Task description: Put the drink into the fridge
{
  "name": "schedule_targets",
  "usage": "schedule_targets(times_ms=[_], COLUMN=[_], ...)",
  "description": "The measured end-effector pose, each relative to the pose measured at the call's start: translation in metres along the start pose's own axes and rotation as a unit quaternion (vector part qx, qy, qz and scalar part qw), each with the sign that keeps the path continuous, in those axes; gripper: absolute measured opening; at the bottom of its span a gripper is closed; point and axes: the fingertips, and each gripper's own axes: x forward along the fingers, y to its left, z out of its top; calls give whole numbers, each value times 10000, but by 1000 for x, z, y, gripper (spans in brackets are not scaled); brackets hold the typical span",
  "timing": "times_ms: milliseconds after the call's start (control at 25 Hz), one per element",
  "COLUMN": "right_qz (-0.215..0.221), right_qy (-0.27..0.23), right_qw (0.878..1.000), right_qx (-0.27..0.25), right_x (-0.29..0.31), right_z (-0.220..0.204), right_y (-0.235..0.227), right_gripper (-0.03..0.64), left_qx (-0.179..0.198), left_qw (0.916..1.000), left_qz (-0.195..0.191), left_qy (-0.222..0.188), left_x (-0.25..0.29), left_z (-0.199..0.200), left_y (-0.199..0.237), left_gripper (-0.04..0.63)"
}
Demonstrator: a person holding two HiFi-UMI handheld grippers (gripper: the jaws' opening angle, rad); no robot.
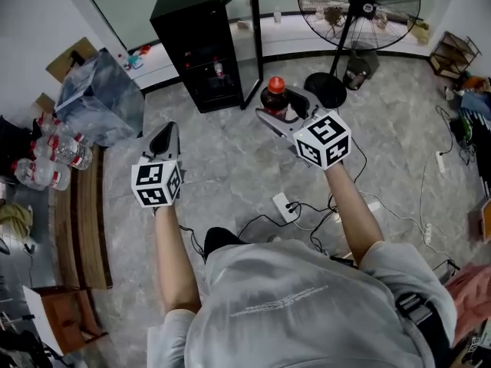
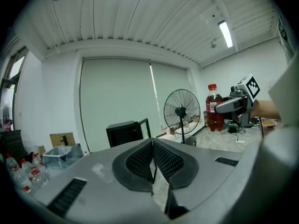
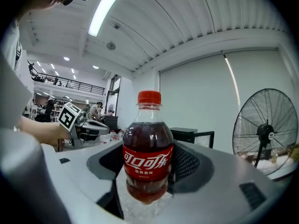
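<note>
A pedestal fan (image 1: pixel 360 8) stands on grey marbled floor (image 1: pixel 230 176) before what seem pale roller blinds (image 2: pixel 117 97).

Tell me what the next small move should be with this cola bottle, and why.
Probably carry the right tongs forward toward the fridge. They are shut on the cola bottle, held upright, and the fridge door already stands open, so nothing needs opening first. The left tongs are shut and empty.
</note>
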Motion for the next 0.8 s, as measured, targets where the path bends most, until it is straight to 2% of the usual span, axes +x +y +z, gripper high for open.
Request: schedule_targets(times_ms=[240,440,800], right_qz=[60,-34,-294], right_qy=[19,86,164], right_qw=[10000,9999,9985], right_qx=[6,123,434], right_x=[11,45,177], right_z=[-7,-17,-18], right_y=[-19,-44,-102], right_gripper=[302,302,302], left_qx=[56,38,117], left_qw=[9999,9995,9990], left_qz=[80,77,-91], left_qy=[125,300,417], left_x=[26,67,174], left_z=[-6,-28,-53], left_y=[3,21,125], left_gripper=[15,15,15])
